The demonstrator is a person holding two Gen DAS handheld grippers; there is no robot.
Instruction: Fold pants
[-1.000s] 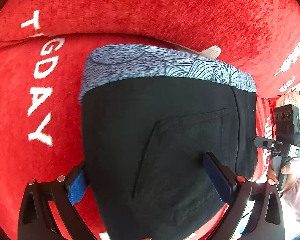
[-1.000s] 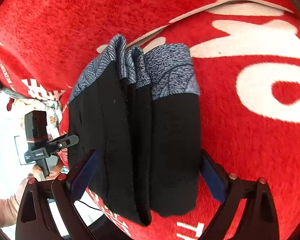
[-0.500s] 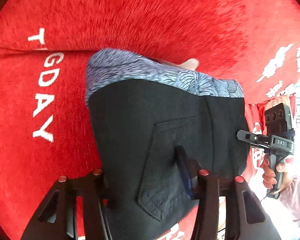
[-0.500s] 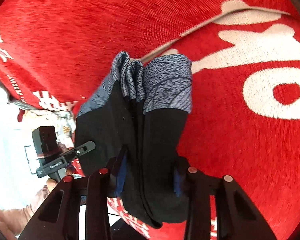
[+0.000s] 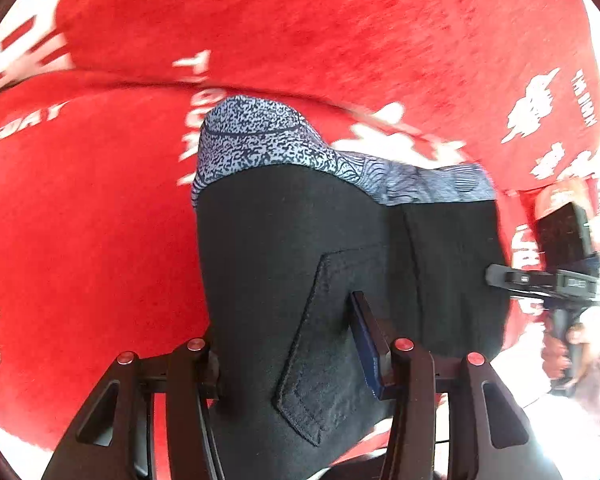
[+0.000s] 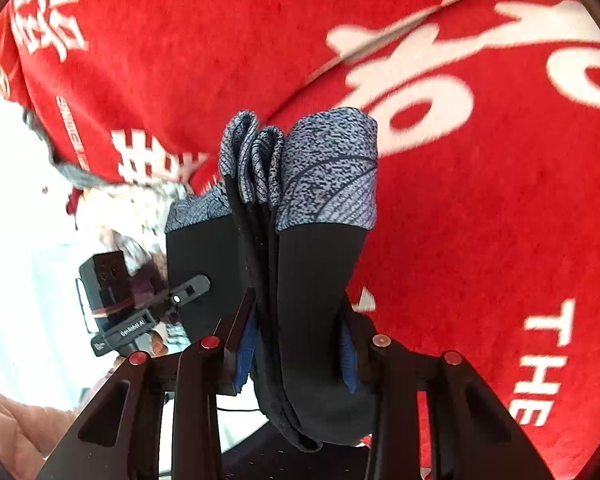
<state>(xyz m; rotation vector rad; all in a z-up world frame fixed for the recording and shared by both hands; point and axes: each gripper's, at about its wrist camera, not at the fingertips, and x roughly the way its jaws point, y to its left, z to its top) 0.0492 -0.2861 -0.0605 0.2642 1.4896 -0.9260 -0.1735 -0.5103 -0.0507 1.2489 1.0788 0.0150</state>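
- Left wrist view: the left claw (image 5: 296, 360) is clamped on the folded black fabric pants with a speckled grey-blue waistband (image 5: 340, 264), its blue-padded finger (image 5: 366, 344) pressing beside the patch pocket. The log has its jaws easing apart slightly, yet the cloth sits pinched between them. The pants fill the centre, waistband towards 12 o'clock, above the red plush cloth with white lettering (image 5: 340, 40) that covers the surface below. At 3 o'clock the other handheld device (image 5: 556, 276) shows, gripped by a hand (image 5: 568, 344).
- Right wrist view: the right claw (image 6: 300, 344) is closed about a third of its span on the stacked edges of the same pants (image 6: 312, 280), layers hanging from 12 to 6 o'clock over the red cloth (image 6: 460, 240).
- Risk, as I judge it: the stack is thick and slippery-looking; if the left jaws keep loosening, inner layers could slide out and the fold splay open.
- Uneven pulling between the two claws could skew the waistband edges.
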